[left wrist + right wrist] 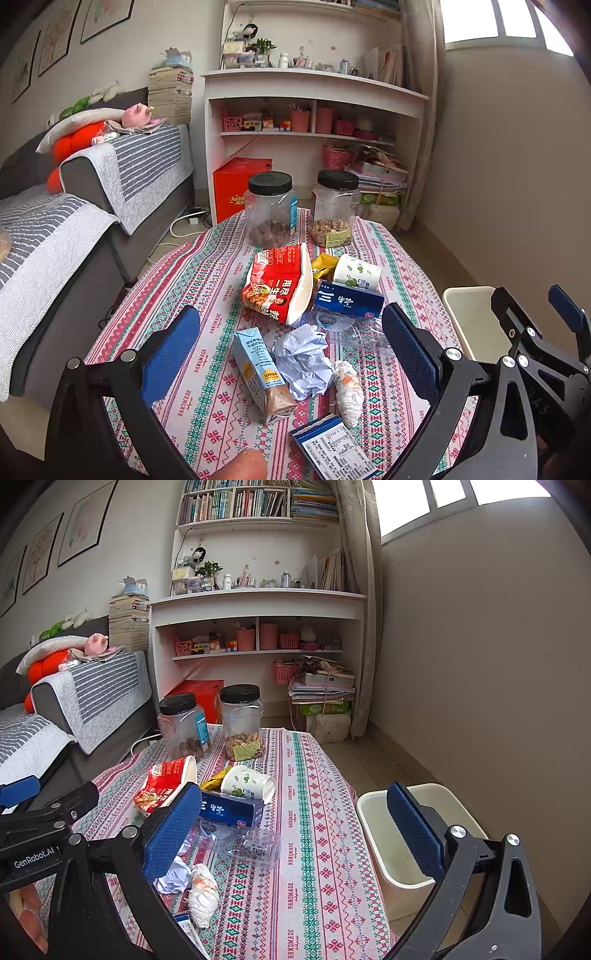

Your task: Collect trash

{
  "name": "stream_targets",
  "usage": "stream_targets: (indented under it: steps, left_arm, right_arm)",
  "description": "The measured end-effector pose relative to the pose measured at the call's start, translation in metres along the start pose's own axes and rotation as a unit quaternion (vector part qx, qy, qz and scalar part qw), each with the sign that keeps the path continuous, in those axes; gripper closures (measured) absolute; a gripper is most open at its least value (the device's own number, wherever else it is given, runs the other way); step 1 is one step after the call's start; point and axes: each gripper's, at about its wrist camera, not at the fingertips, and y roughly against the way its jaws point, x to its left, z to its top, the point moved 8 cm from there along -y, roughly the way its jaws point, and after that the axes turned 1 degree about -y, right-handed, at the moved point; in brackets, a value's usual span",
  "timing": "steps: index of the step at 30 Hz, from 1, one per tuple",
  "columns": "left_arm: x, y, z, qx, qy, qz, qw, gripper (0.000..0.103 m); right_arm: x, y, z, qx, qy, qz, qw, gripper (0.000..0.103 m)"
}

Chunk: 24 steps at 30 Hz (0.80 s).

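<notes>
Hovering with jaws spread, both the left hand-held gripper (pixel 291 354) and right hand-held gripper (pixel 295 827) hold nothing; the crumpled paper (pixel 303 356) on the tabletop (pixel 207 273) could slip, because it is soft, before reaching the bin (pixel 384 834).

Two clear jars with black lids stand at the far end of the table: one jar (pixel 270 210) holds dark nuts, the other jar (pixel 335 214) peanuts. Among the litter there is one red noodle cup (pixel 280 284), one paper cup (pixel 356 271) on its side, one yellow wrapper (pixel 323 264), one blue box (pixel 349 299), one crushed clear bottle (pixel 247 843), one drink carton (pixel 260 374), one crumpled paper ball (pixel 304 358), one white wad (pixel 347 391) and one printed packet (pixel 338 450) (partly cut off at the frame's edge). One cream bin (pixel 384 834) sits beside the table.
</notes>
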Motion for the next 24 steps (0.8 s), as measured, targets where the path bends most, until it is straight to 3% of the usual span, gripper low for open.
stream_targets:
  steps: [9,15,18,20,24]
  left_arm:
    - [0.002,-0.004,-0.004,0.012,0.008,-0.009,0.9999,0.007]
    - [0.027,-0.033,-0.013,0.105,0.051,-0.021,0.9930,0.007]
    - [0.036,-0.056,-0.024,0.180,0.070,-0.037,0.9804,0.007]
    - [0.040,-0.073,-0.036,0.235,0.080,-0.046,0.9675,0.007]
    - [0.054,-0.102,-0.064,0.316,0.095,-0.018,0.9438,0.007]
  right_arm:
    - [0.001,-0.004,-0.003,0.017,-0.008,0.005,1.000,0.007]
    - [-0.001,-0.021,-0.021,0.086,-0.016,0.004,0.996,0.007]
    - [-0.005,-0.031,-0.031,0.125,-0.021,0.006,0.992,0.007]
    - [-0.008,-0.038,-0.039,0.157,-0.030,0.013,0.987,0.007]
    - [-0.009,-0.049,-0.052,0.204,-0.041,0.025,0.978,0.007]
